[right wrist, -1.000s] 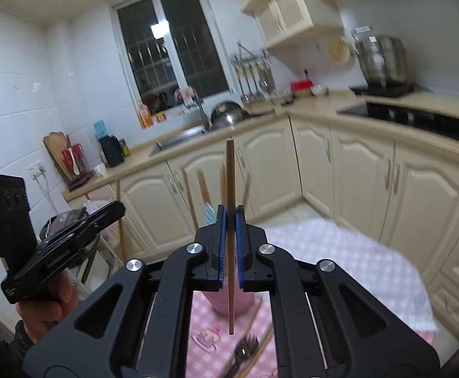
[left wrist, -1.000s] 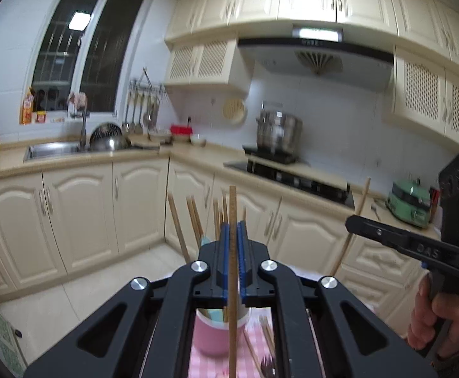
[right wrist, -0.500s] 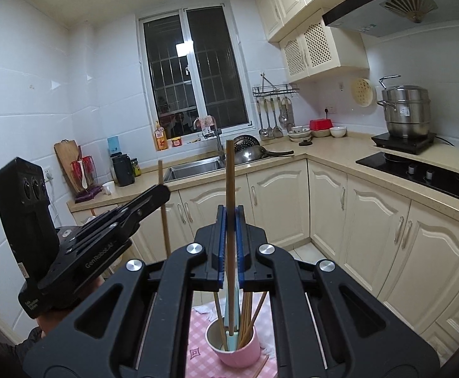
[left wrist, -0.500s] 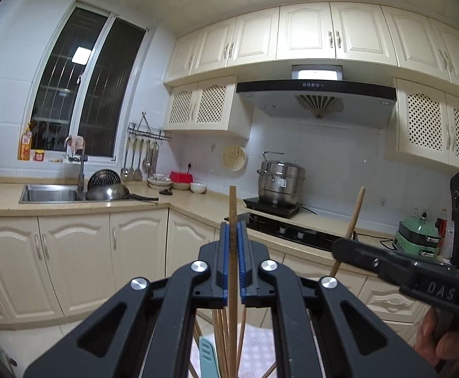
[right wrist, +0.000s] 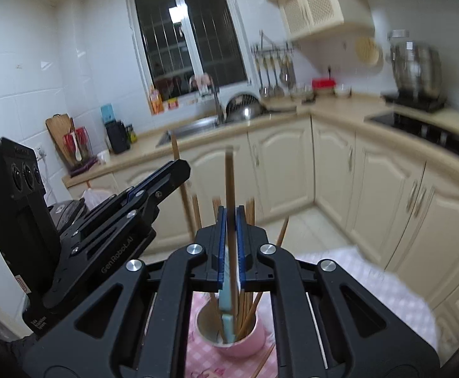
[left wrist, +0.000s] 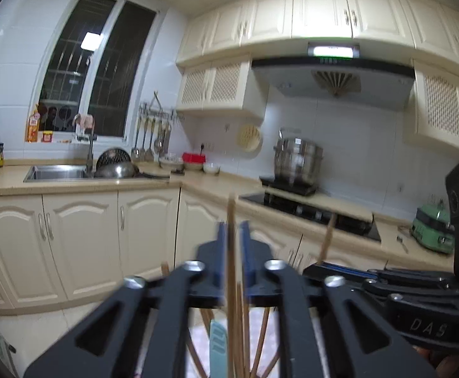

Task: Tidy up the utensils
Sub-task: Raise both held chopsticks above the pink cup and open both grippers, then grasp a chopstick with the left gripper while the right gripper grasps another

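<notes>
A pink cup [right wrist: 243, 341] stands on a pink checked tablecloth [right wrist: 371, 286] and holds several wooden chopsticks and a light blue utensil [right wrist: 227, 327]. My right gripper [right wrist: 231, 217] sits above the cup with an upright chopstick [right wrist: 229, 186] between its slightly parted blue pads. My left gripper [left wrist: 232, 233] has its pads slightly apart around another upright chopstick [left wrist: 230, 220]; it also shows at the left of the right wrist view [right wrist: 179, 170]. The chopsticks in the cup show below the left gripper [left wrist: 261, 340]; the cup is hidden there.
Cream kitchen cabinets [right wrist: 383, 189] run along the walls beyond the table. A sink with a steel bowl [left wrist: 112, 167], a hob with a large steel pot [left wrist: 297, 160] and a green appliance [left wrist: 431, 230] are on the counters. A loose chopstick [right wrist: 265, 362] lies beside the cup.
Both views have tilted and shifted, and the frames are motion blurred. Both grippers' pads have parted a little, and both chopsticks now reach down among those in the cup.
</notes>
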Available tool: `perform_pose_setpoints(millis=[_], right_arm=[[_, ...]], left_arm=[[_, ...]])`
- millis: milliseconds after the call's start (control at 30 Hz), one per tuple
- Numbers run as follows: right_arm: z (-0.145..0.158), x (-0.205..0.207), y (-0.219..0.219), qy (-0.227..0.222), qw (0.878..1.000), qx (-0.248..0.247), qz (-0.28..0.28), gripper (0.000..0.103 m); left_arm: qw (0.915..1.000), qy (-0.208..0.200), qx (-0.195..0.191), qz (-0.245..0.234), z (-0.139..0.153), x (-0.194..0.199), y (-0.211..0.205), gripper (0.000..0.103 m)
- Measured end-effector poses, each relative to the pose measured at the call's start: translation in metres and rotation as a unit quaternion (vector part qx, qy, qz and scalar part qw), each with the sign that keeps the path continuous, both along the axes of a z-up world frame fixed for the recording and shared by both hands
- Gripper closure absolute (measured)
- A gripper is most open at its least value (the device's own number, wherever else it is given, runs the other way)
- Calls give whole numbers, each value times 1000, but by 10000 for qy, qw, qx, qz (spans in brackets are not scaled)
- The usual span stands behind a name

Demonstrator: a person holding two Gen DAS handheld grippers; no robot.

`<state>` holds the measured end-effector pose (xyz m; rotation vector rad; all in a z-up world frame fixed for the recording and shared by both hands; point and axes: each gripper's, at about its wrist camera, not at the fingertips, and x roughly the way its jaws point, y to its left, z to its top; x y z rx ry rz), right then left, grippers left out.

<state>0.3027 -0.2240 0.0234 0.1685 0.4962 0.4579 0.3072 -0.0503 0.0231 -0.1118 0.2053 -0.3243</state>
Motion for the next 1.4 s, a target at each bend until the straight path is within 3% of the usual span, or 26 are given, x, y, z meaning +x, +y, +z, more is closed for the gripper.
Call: perform_pose_setpoints(millis=[33, 100, 233, 433, 833, 1100, 1400], right_arm=[[-3, 1, -3, 82, 9999, 54, -36, 49], [-7, -6, -22, 52, 9987, 300, -397, 15], [-9, -19, -50, 35, 9955, 518, -787, 9], [-16, -38, -76, 157, 9921, 643, -1065, 8], [-49, -60, -106, 678, 9864, 663, -1343, 8], [-92, -74, -114, 1345, 9784, 438, -1509, 8], [-135, -81, -107, 1953, 9698, 70, -1460, 8]], left_arm=[[9999, 26, -6, 106, -5, -2, 3, 52], [9998, 71, -179, 85, -9, -8, 14, 19], [9996, 134, -15, 246, -11, -25, 25, 9], [9976, 496, 164, 464, -21, -49, 33, 8], [9946, 813, 249, 600, -33, -84, 47, 8], [9887, 1362, 253, 576, -67, -96, 50, 8], [9783, 1911, 720, 343, -111, -102, 25, 8]])
